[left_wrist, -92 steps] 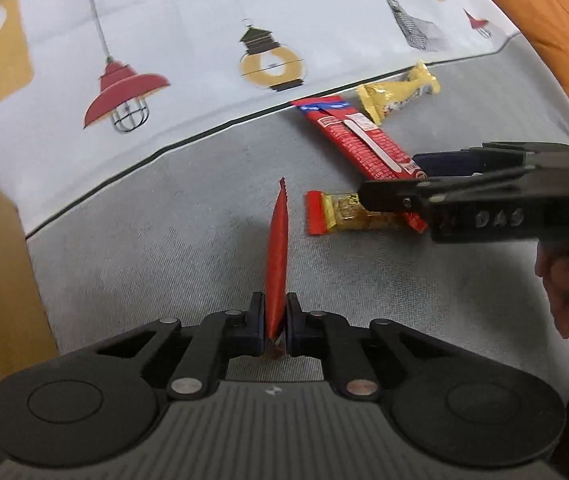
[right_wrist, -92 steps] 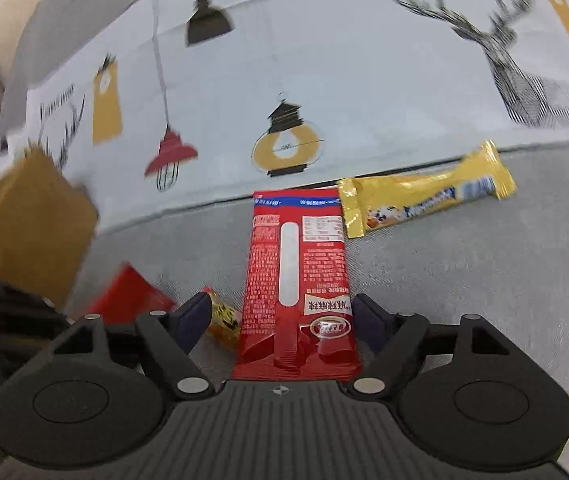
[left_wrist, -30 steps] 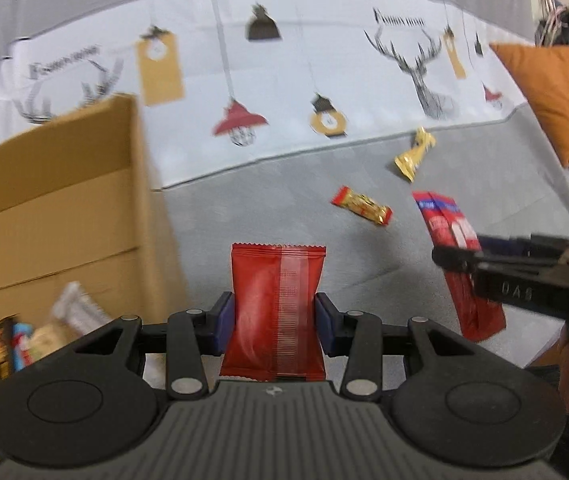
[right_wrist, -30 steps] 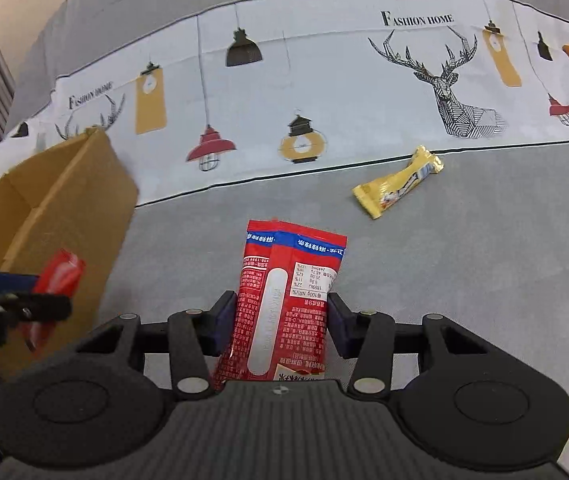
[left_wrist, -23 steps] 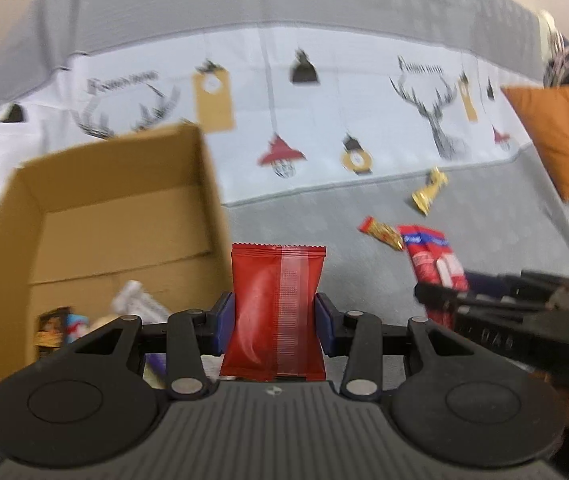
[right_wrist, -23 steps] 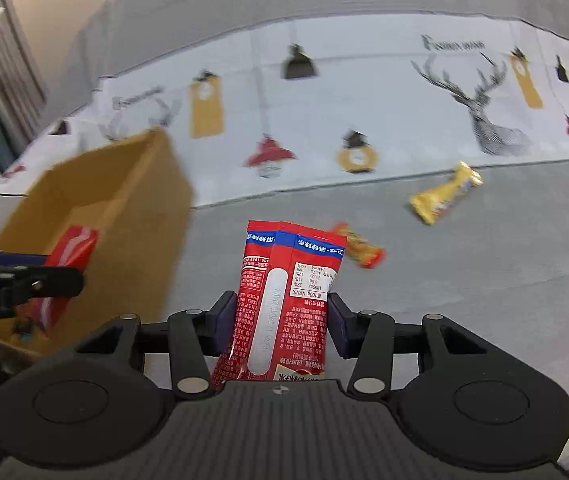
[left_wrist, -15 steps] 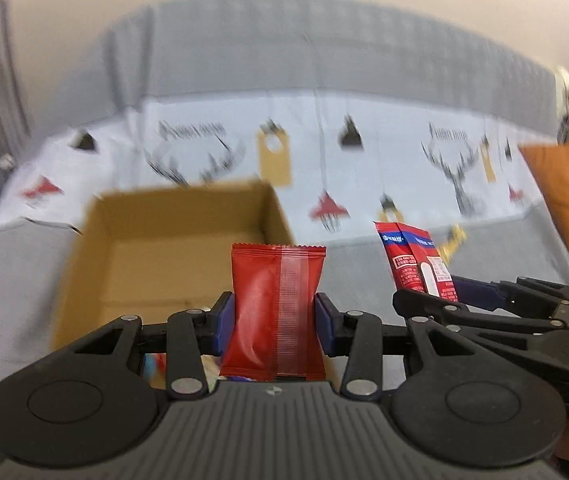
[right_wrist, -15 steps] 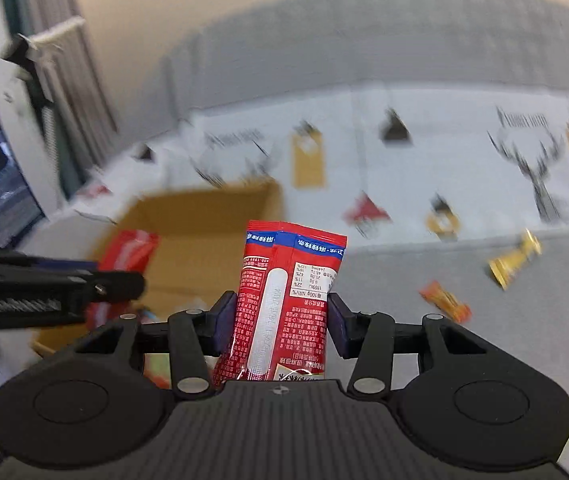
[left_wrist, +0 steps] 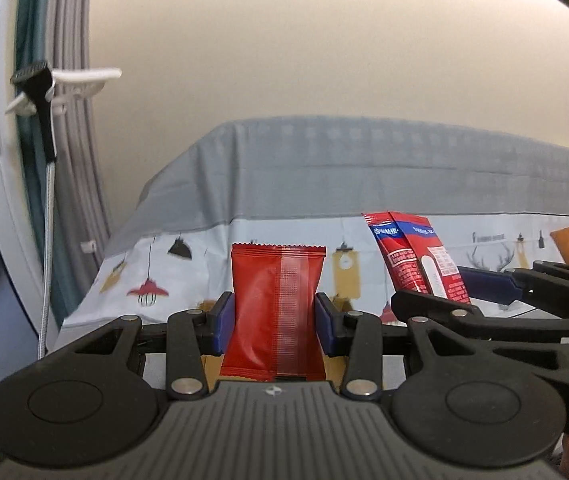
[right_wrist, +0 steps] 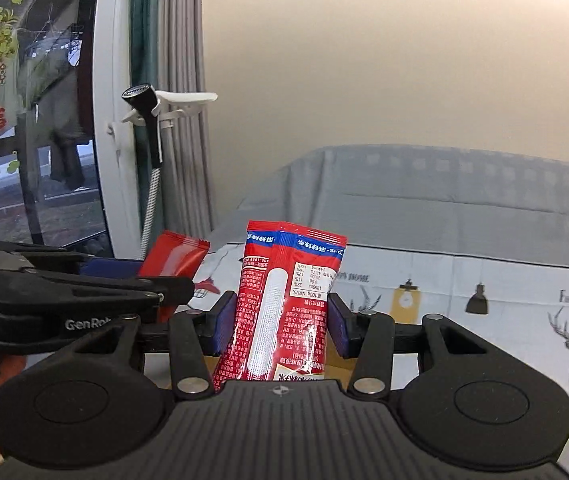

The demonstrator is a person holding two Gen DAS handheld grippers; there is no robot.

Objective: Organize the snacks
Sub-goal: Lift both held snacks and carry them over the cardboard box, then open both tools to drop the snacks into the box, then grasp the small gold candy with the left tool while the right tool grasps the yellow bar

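Standing upright: red packet (left_wrist: 276, 312) (long axis vertical)

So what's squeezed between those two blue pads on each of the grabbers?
A snack each: the plain red packet in the left gripper, the printed red-and-blue packet in the right gripper, per each wrist view.

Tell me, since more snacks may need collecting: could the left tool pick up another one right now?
Probably not. The left tool is shut on a plain red packet, so its jaws are full until it lets go.
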